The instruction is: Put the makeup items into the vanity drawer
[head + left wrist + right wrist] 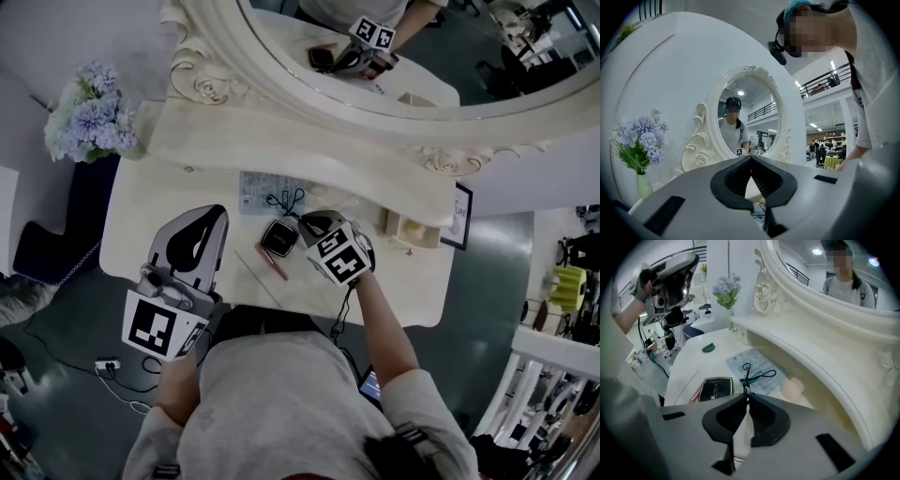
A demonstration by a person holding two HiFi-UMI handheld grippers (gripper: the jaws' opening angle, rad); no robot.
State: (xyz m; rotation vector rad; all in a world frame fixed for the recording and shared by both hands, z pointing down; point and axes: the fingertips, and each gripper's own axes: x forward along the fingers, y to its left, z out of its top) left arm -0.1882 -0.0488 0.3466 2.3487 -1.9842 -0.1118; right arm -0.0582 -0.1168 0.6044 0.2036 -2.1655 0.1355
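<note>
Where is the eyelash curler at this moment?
Right gripper view, centre: the eyelash curler lies on the printed sheet, right of the black compact, its head nipped by the right gripper, jaws closed.

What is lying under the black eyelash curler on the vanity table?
A pale blue printed sheet lies under the eyelash curler. Whatever is beneath that sheet is covered and cannot be seen.

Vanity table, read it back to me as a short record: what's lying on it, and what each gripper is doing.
surface: white vanity table
items: eyelash curler lying on a printed sheet; black compact; pink pencil beside the compact
flowers: purple bunch at the table's left end
right gripper: fingers closed on the curler's near end
left gripper: fingers together, nothing between them, facing the mirror
</note>
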